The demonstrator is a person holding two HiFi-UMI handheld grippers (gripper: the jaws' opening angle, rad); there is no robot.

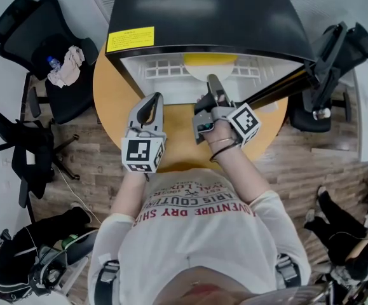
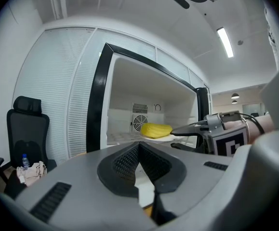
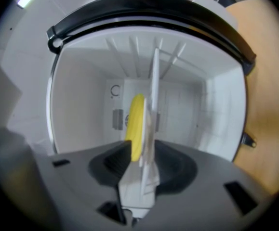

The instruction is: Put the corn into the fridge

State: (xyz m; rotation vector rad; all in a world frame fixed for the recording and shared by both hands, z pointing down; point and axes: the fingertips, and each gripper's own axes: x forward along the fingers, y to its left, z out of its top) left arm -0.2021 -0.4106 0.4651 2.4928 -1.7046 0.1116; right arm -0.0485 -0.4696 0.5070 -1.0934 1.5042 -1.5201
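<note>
Corn (image 1: 210, 58) is lying on a white plate (image 1: 199, 75) at the fridge (image 1: 203, 11) shelf's front edge, with the right gripper (image 1: 213, 82) gaping around the plate's rim and the left gripper (image 1: 154, 99) hovering pressed together, empty. The cob is likely stiff, light and roll-prone, so holding the plate's rim is looking safest.

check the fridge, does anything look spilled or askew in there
Nothing stands out. The corn lies on its plate, which sits level inside the fridge with nothing spilled. The right gripper has its jaws open on either side of the plate's rim, not pressing it.
</note>
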